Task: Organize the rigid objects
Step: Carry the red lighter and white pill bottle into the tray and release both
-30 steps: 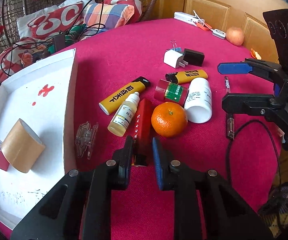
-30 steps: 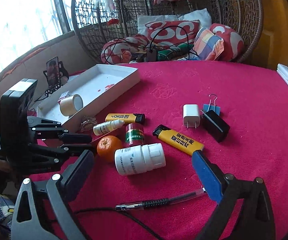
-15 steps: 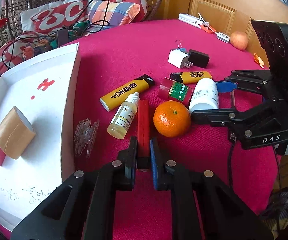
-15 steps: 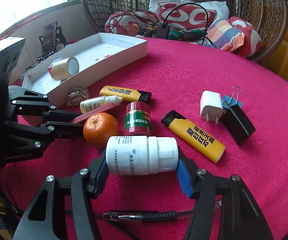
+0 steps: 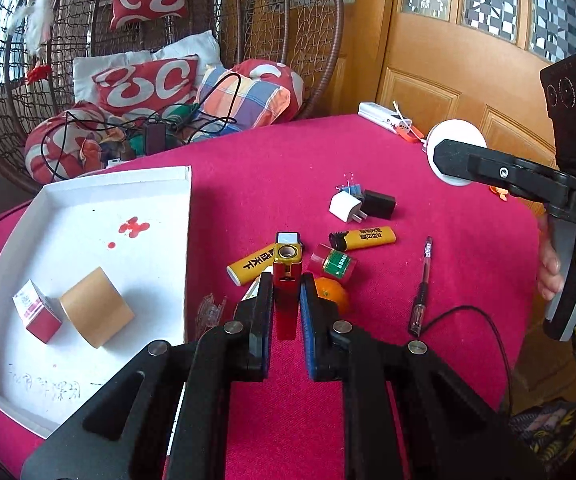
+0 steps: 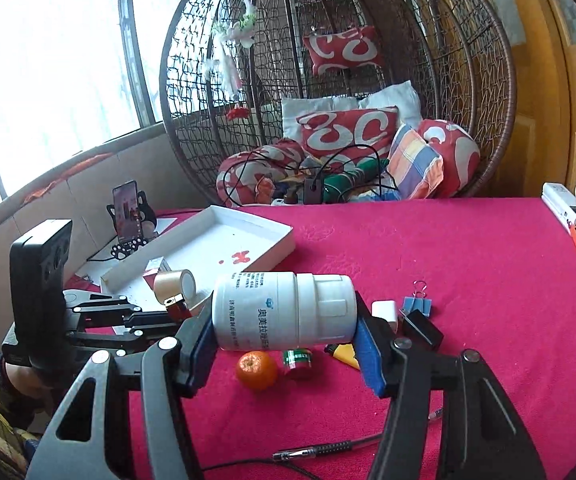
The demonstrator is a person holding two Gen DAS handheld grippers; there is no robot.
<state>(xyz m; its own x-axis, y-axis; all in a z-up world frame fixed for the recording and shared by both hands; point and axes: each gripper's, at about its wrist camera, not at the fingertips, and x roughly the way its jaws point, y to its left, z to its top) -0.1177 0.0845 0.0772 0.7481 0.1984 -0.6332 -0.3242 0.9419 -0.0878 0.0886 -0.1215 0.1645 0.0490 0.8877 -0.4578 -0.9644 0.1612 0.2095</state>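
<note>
My left gripper (image 5: 284, 300) is shut on a red lighter (image 5: 286, 280) with a gold top, held above the red tablecloth. It also shows in the right wrist view (image 6: 178, 307). My right gripper (image 6: 284, 330) is shut on a white pill bottle (image 6: 284, 312), held sideways above the table; its base shows in the left wrist view (image 5: 453, 152). The white tray (image 5: 186, 216) at left holds a brown tape roll (image 5: 96, 312) and a small red box (image 5: 38, 312).
On the cloth lie a yellow lighter (image 5: 250, 266), another yellow lighter (image 5: 363, 238), a red-green jar (image 5: 333, 264), an orange (image 5: 331, 292), a white charger (image 5: 345, 207), a black block (image 5: 379, 204), a pen (image 5: 421, 288) and a clear clip (image 5: 210, 312).
Both grippers lifted off the table: the left raised the red lighter, the right raised the white pill bottle. The rest stayed put.
</note>
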